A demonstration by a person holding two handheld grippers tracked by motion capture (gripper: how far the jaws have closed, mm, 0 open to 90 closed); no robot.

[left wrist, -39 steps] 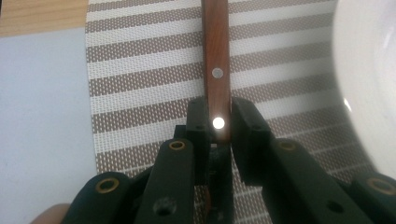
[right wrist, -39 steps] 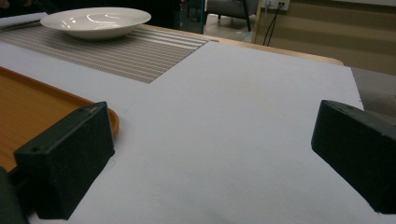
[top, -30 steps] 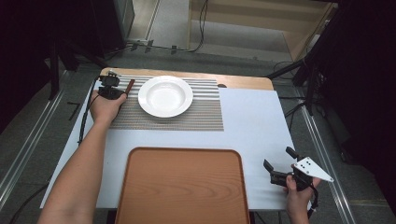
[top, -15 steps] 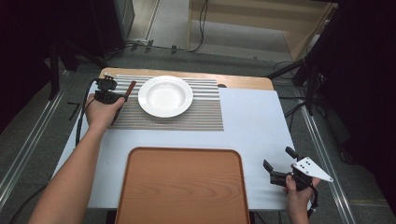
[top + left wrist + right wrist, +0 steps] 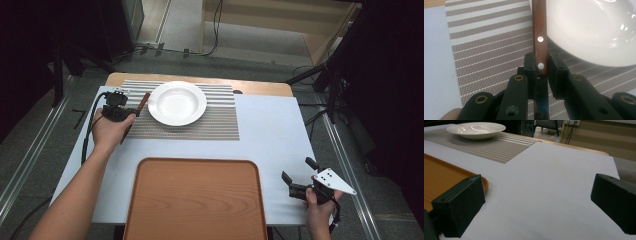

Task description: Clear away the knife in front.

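A knife with a brown riveted wooden handle [image 5: 540,27] lies along the left rim of a white plate [image 5: 176,102] on a striped placemat [image 5: 210,125]. My left gripper [image 5: 541,62] is shut on the lower end of that handle, and the blade runs back under the jaws toward the hand. From above, the left gripper [image 5: 131,112] sits at the mat's left edge, the knife handle [image 5: 144,100] pointing away. My right gripper [image 5: 298,170] rests open near the table's front right corner, and the right gripper [image 5: 536,195] has bare table between its pads.
A large wooden tray [image 5: 195,200] lies at the front centre of the pale table [image 5: 270,130]; its corner, the tray [image 5: 446,173], is close to the right gripper's left jaw. A black cable [image 5: 90,125] trails from the left gripper over the table's left side.
My left gripper, with the knife in it, has shifted slightly back toward the person beside the plate. The right gripper has stayed put.
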